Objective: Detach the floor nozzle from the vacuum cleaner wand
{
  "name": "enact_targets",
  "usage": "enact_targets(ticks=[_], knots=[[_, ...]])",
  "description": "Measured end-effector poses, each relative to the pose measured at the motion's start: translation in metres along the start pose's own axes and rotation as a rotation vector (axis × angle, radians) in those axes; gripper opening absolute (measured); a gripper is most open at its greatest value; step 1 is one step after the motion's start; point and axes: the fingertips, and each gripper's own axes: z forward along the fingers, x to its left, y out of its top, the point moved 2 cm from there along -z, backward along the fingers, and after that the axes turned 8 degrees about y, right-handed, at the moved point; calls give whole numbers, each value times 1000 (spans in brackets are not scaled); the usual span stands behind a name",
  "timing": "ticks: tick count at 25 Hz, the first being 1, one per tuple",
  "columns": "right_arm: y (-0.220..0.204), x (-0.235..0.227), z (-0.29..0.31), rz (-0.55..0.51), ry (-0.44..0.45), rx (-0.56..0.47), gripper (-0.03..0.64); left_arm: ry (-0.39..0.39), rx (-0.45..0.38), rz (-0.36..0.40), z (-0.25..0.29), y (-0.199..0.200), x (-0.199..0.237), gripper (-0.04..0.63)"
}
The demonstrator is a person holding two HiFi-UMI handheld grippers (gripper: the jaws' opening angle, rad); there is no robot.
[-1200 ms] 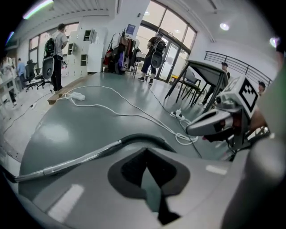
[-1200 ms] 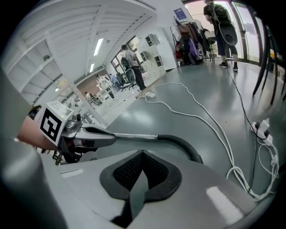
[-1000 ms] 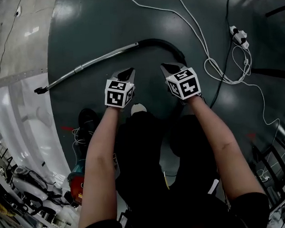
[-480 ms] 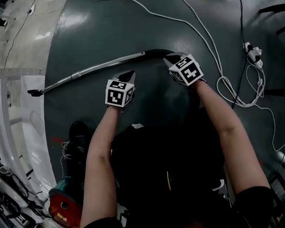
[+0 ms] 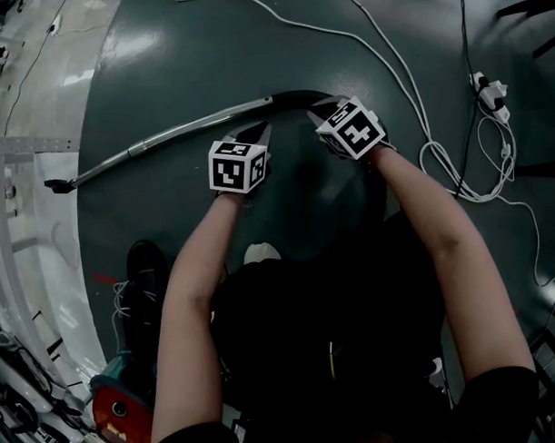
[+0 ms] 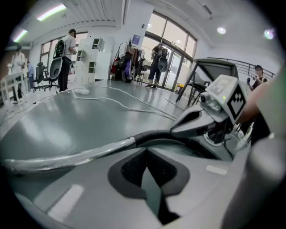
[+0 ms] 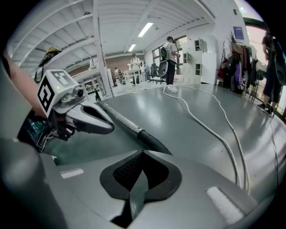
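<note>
The vacuum wand (image 5: 165,136) lies on the dark floor, a silver tube running from a small black nozzle piece (image 5: 58,184) at far left to a black hose (image 5: 296,98) that bends right. My left gripper (image 5: 259,130) is shut and empty, its tips just on the near side of the tube close to the hose joint. My right gripper (image 5: 320,110) is shut too, with its tips over the hose bend; contact cannot be told. In the left gripper view the tube (image 6: 76,155) crosses ahead of the shut left gripper (image 6: 145,151). The right gripper view shows the right gripper (image 7: 142,154) near the black cuff (image 7: 152,139).
White cables (image 5: 381,58) loop across the floor to a power strip (image 5: 489,92) at the right. A white raised platform (image 5: 32,225) borders the left side. A red and teal machine body (image 5: 121,414) and a black shoe (image 5: 145,266) sit near my legs. People stand far off (image 6: 67,58).
Both grippers have come down and forward to the wand and hose joint. The right gripper has rolled and now sits over the hose bend. Both stayed shut.
</note>
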Motion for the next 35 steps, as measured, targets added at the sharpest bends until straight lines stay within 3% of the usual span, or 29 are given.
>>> enact_targets(ticks=[4,7,8,12,19,22,25,31,35], knots=[[4,-2,-5,-135,-22,-24,-2,73,-23,113,8,15,10,14],[8,-6,-4,-191,-10,-39,0,41,26,169,20,10,14,166],[10,-8,-1,-192,-5,-42,2,40,34,191,24,8,18,181],[14,-14,15,-179,34,-30,140,36,45,364,37,8,25,247],[4,-21,36,-246,22,68,177,-45,127,628,61,4,34,322],[4,-25,39,-260,17,89,178,-37,176,744,72,-4,50,327],[3,-26,45,-337,28,130,210,-35,217,850,79,-15,62,286],[3,-25,66,-542,65,216,253,-91,193,966,80,-23,64,182],[8,-25,75,-568,86,241,251,-159,233,1021,74,-25,60,173]])
